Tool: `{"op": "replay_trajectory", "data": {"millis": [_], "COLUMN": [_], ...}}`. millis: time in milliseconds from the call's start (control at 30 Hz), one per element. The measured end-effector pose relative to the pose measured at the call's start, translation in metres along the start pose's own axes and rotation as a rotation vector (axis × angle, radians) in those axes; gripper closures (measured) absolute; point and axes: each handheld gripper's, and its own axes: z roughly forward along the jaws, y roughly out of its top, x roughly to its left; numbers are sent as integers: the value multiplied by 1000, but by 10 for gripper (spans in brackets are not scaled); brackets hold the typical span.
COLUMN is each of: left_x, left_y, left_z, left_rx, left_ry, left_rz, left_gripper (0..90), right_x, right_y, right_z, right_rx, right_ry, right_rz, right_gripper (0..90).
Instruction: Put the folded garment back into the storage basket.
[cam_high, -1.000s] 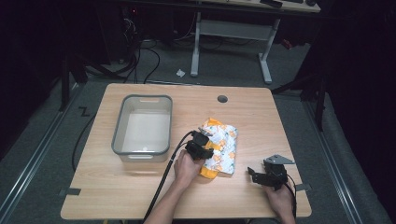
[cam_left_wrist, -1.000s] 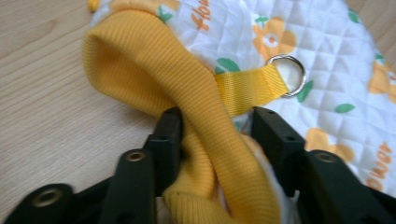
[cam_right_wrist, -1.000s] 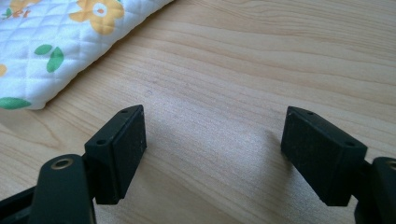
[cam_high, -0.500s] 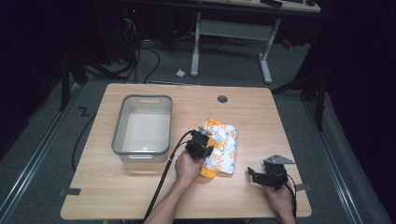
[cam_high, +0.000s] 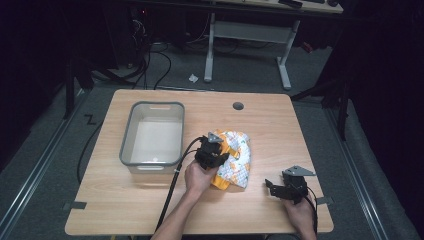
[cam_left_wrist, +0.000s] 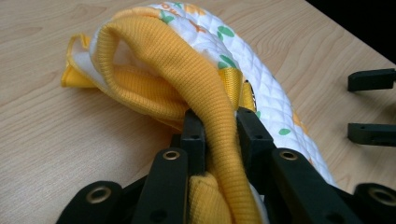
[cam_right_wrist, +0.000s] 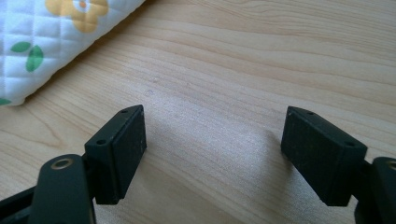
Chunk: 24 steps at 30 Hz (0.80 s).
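At the centre of the high view, your left hand-held gripper (cam_high: 214, 150) sits on the left edge of the quilted cloth item (cam_high: 236, 159), your left hand (cam_high: 198, 176) wrapped around its body and your forearm coming up from the bottom edge. In the left gripper view its jaws are pinched narrow on a yellow ribbed band (cam_left_wrist: 205, 88) of that cloth, which bulges between and above them. The cloth lies on the wooden worktop (cam_high: 150, 210), just right of the grey bin (cam_high: 153, 132), near but apart from it. At the lower right of the high view, your right hand-held gripper (cam_high: 276, 188) rests low near the worktop's front right corner, your right hand (cam_high: 301, 214) behind it, pointing left toward the cloth. In the right gripper view its jaws stand wide apart with bare wood between them, and the cloth's white quilted edge (cam_right_wrist: 51, 42) lies in the upper left, apart from them. Open worktop runs along the far side around the round hole (cam_high: 238, 106) and across the front left.
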Motion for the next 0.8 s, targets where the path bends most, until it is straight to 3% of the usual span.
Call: {"op": "replay_trajectory", "data": {"millis": [800], "left_x": [3], "left_y": [6], "left_z": [-43], "left_rx": [-100], "left_ry": [-36], "left_rz": [-4], "left_gripper": [755], "right_x": [0], "right_y": [0], "right_z": [0], "right_rx": [0], "right_ry": [1], "right_rz": [0], "right_gripper": [225]}}
